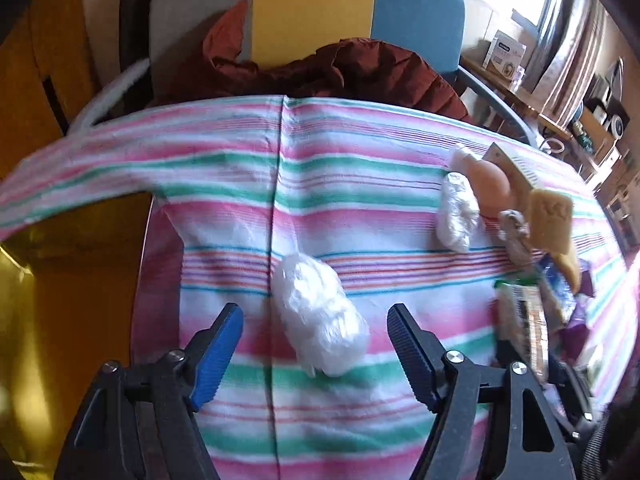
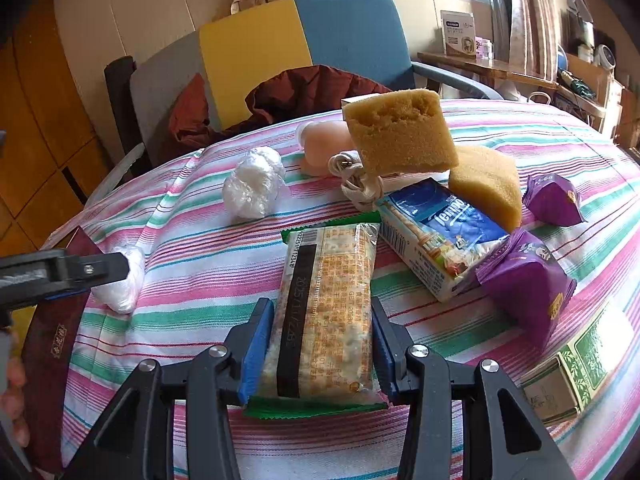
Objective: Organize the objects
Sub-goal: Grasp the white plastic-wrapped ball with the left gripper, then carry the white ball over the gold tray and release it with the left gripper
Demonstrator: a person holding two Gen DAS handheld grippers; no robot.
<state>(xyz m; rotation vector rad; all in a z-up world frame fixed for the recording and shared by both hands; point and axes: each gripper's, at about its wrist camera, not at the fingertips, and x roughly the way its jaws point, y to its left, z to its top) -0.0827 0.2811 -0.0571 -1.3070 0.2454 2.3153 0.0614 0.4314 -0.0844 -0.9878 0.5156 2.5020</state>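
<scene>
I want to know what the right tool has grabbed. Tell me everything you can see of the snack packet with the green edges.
The snack packet is a flat, oblong clear-plastic pack with green crimped ends, pale crumbly contents showing through, a black stripe with a printed date, and small orange print. It lies lengthwise on the striped tablecloth, pointing away from the camera. The right tool is shut on it, a blue pad pressing each long side. Its far end lies close to the blue tissue pack; whether they touch I cannot tell.

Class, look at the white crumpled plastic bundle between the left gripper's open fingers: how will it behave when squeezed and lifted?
The bundle is wrinkled thin film, so it will probably squash rather than resist. It looks light for its size. The glossy surface may slip between the left gripper pads, and its rounded shape could roll on the cloth.
</scene>
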